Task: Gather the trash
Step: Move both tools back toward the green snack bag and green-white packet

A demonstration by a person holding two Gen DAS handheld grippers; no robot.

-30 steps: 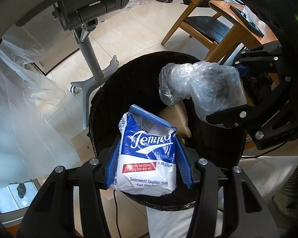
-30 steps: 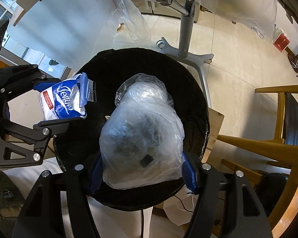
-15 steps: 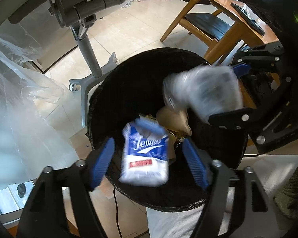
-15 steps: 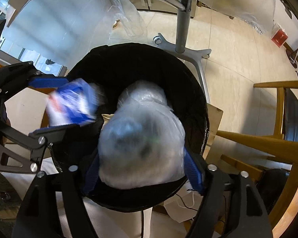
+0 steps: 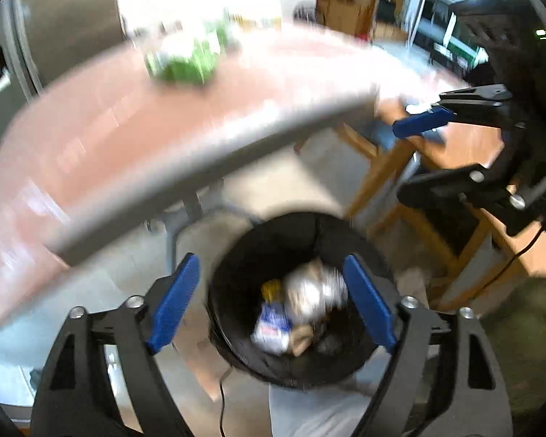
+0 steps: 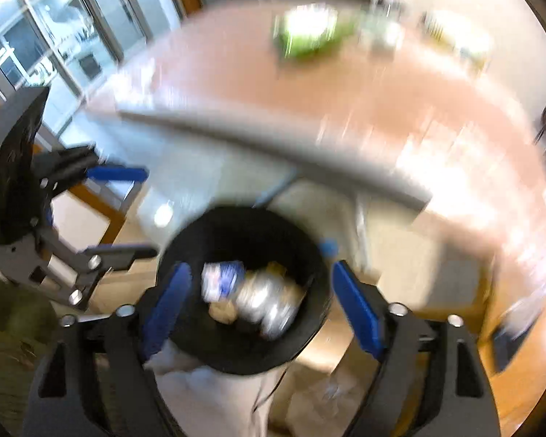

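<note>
A round black trash bin [image 5: 236,273] [image 6: 309,327] stands on the floor below both grippers. Inside it lie a blue-and-white tissue pack [image 5: 271,326] [image 6: 220,278] and a crumpled clear plastic bag [image 5: 315,287] [image 6: 269,304]. My left gripper [image 5: 273,300] hangs above the bin, its jaws opening, nothing between its blue pads. My right gripper [image 6: 260,306] also hangs above the bin, jaws opening and empty. In the left wrist view the right gripper [image 5: 440,153] shows at the upper right. The left gripper [image 6: 127,215] appears at the left of the right wrist view. Both views are blurred.
A reddish table [image 5: 163,109] [image 6: 345,91] with a grey edge overhangs the far side of the bin; a green object [image 5: 184,62] [image 6: 309,34] sits on it. Wooden chair legs [image 5: 382,167] stand to the right. White cloth [image 6: 200,389] lies at the bin's near side.
Both grippers let go: the tissue pack and the plastic bag fell into the bin. Both grippers opened wider, rose, and tilted up, so the tabletop came into view.
</note>
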